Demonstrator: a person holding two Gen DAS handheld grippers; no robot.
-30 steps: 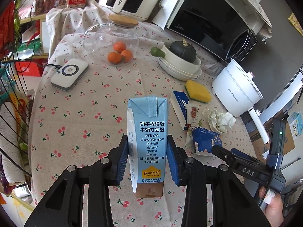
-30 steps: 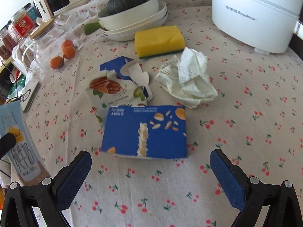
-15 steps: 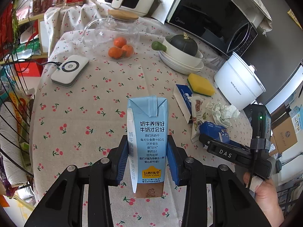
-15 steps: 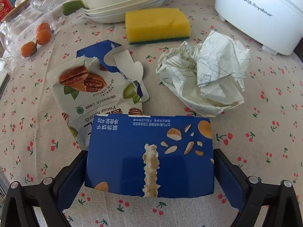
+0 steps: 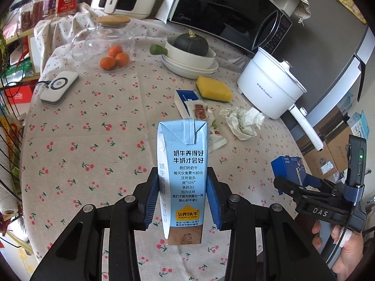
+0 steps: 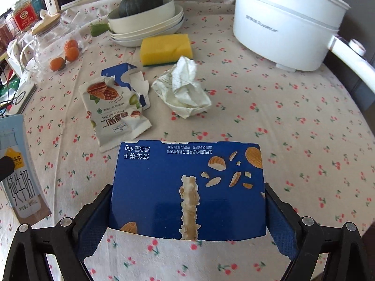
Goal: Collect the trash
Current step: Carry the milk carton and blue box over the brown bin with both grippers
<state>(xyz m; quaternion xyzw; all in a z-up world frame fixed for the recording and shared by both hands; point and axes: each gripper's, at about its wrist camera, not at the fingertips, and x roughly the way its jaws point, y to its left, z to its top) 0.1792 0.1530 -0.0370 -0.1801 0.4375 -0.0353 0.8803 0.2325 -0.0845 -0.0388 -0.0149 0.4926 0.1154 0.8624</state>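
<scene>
My left gripper [image 5: 182, 201] is shut on a light-blue milk carton [image 5: 182, 182], held upright above the cherry-print tablecloth [image 5: 93, 140]. The carton also shows at the left edge of the right wrist view [image 6: 16, 164]. My right gripper [image 6: 187, 210] is shut on a dark-blue biscuit box [image 6: 187, 187], its pads pressing the two short ends, and the box hangs clear of the cloth. In the left wrist view that box [image 5: 289, 168] sits at the right in the right gripper [image 5: 293, 180]. On the table lie a pecan packet [image 6: 114, 114], a crumpled paper [image 6: 185, 91] and a torn blue box [image 6: 121, 75].
A yellow sponge [image 6: 166, 49], a white electric pot [image 6: 286, 23] with a long handle, stacked dishes holding a dark squash [image 6: 140, 2], a glass jar with oranges [image 6: 68, 49] and a white charging pad [image 5: 58, 86] stand around. A microwave [image 5: 234, 9] is behind. A hand [image 5: 346, 245] holds the right gripper.
The right gripper's pads closed on the blue biscuit box and lifted it off the cloth, drawing back from the packet and paper. The left gripper with the carton shifted across the table.
</scene>
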